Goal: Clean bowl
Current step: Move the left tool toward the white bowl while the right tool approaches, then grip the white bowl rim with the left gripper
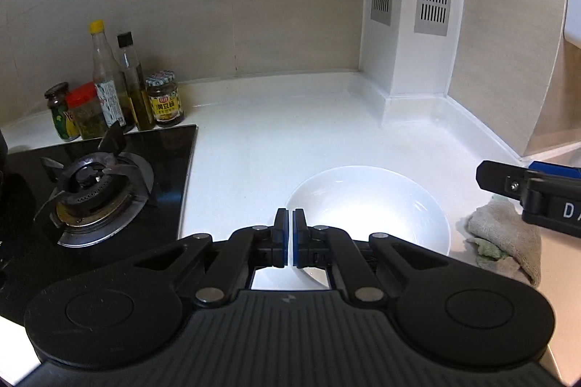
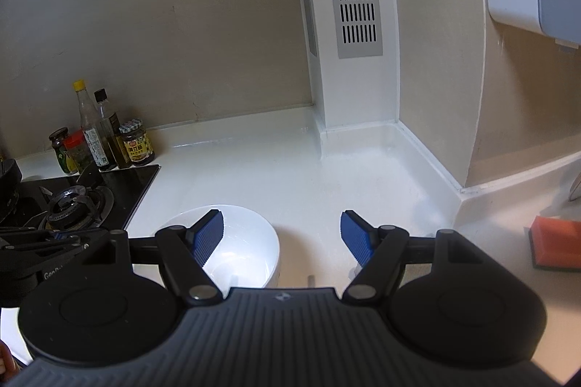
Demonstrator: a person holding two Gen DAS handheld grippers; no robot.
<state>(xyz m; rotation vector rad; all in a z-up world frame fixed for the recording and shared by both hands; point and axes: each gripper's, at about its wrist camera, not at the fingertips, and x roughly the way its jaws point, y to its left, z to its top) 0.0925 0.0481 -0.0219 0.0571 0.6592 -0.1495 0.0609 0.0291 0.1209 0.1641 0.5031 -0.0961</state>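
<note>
Round white ceramic bowl (image 1: 366,205) sits on the white countertop (image 1: 272,132) beside the black gas hob (image 1: 109,176); left gripper (image 1: 289,223) clenched on the bowl's near rim, right gripper (image 2: 281,234) spread wide, holding nothing.

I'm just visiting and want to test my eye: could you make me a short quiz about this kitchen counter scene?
1. True or false: the left gripper is clamped on the rim of the white bowl.
2. Which gripper is wide open?
3. What lies right of the bowl: A) beige cloth, B) spoon, C) cup?

Key: 1 true; 2 the right gripper; 3 A.
</note>
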